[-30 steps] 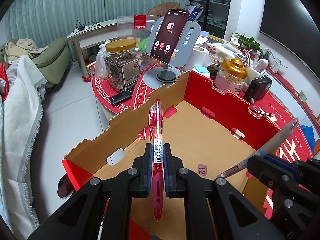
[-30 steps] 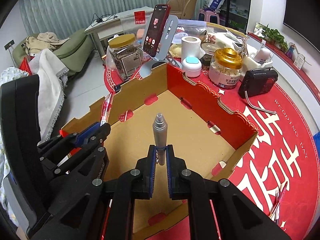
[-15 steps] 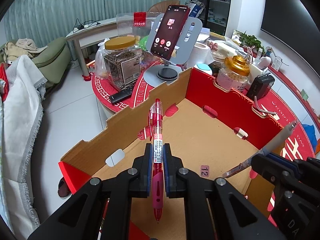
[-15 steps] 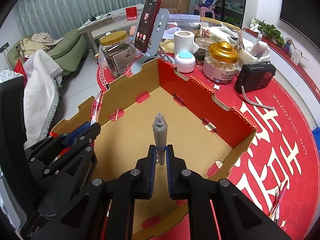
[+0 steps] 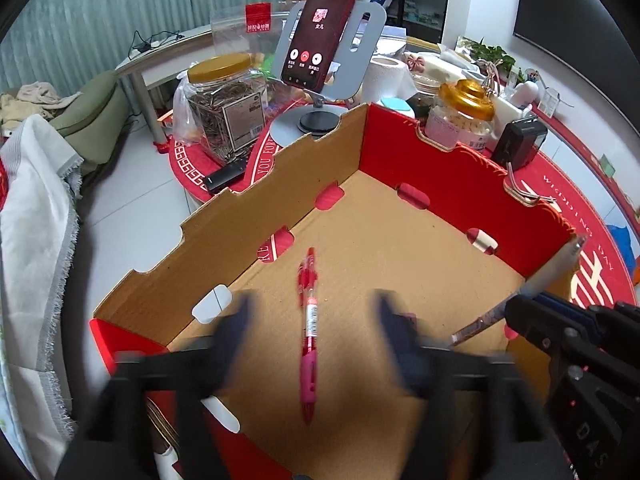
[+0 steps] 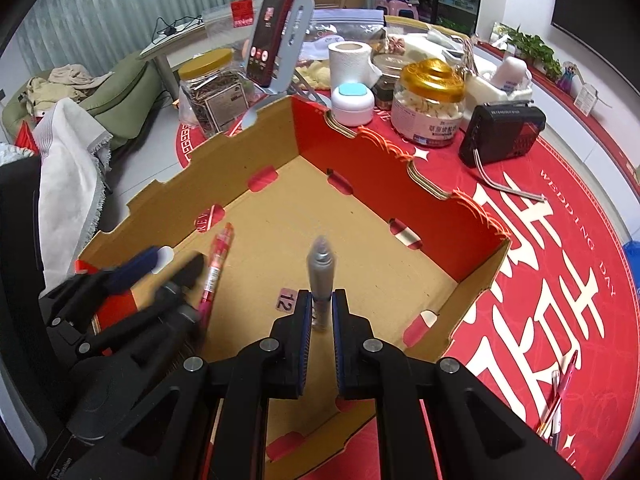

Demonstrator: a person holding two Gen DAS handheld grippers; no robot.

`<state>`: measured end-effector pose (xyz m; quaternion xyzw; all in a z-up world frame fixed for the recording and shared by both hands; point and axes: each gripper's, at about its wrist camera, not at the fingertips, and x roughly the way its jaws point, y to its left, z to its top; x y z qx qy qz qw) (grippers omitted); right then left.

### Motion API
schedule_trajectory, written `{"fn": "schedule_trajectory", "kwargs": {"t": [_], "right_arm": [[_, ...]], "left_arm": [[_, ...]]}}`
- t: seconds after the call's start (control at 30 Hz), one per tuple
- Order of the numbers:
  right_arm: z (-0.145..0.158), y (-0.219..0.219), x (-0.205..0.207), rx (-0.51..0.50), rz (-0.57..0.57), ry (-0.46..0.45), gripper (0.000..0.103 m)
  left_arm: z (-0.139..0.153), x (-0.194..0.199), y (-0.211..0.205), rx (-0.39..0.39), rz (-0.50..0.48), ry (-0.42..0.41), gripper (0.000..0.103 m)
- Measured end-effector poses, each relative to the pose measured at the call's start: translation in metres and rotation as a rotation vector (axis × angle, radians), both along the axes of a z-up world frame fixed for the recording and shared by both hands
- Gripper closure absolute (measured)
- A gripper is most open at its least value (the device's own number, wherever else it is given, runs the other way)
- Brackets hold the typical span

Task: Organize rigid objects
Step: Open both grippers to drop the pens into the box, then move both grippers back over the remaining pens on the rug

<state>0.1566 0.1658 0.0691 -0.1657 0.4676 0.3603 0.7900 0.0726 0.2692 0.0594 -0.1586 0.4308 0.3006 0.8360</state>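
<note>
A red pen (image 5: 308,332) lies loose between my left gripper's (image 5: 312,320) blurred fingers, low over the brown floor of the cardboard box (image 5: 440,168). The jaws are opening wide and neither pad touches the pen. From the right wrist view the same left gripper (image 6: 168,266) stands at the left with the red pen (image 6: 214,272) beside it. My right gripper (image 6: 320,312) is shut on a grey pen (image 6: 322,268), held upright over the box (image 6: 380,176). In the left wrist view the right gripper (image 5: 532,308) and its grey pen (image 5: 552,272) are at the right.
Behind the box stand a phone on a grey stand (image 5: 320,36), a gold-lidded jar (image 5: 228,108), another jar (image 6: 430,104), a paper roll (image 6: 348,64) and a black radio (image 6: 504,136). More pens (image 6: 560,392) lie on the red tablecloth. A white cloth (image 5: 32,240) hangs at the left.
My left gripper's jaws have sprung apart and let go of the red pen, which has dropped lower into the box. The right gripper has sunk slightly, with the grey pen in it.
</note>
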Motion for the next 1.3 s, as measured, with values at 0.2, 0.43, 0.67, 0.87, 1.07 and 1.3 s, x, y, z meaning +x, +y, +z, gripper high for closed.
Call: {"fn": "schedule_trajectory", "kwargs": {"t": [0.2,0.43,0.67,0.87,1.07,1.3], "right_arm": [[0.018,-0.032,0.011,0.088,-0.110,-0.019,0.007],[0.039,-0.110,-0.003,0.217,-0.195,0.041,0.001],[0.004,-0.248,-0.017,0.246,-0.471,0.163,0.001],[-0.026,-0.347,-0.044,0.230,-0.657,0.204,0.001],[-0.054,-0.385,-0.069,0.179,-0.686,0.227,0.001],[-0.078,-0.379,-0.080,-0.001,-0.677,0.176,0.001]], "left_arm": [[0.007,-0.013,0.011,-0.007,0.053,-0.040,0.000],[0.029,-0.032,-0.029,-0.015,-0.066,-0.122,0.000],[0.037,-0.030,-0.140,-0.009,-0.361,-0.112,0.000],[-0.013,-0.020,-0.241,0.022,-0.569,0.037,0.000],[-0.058,-0.027,-0.286,0.021,-0.611,0.139,0.000],[-0.073,-0.033,-0.291,0.049,-0.579,0.151,0.000]]}}
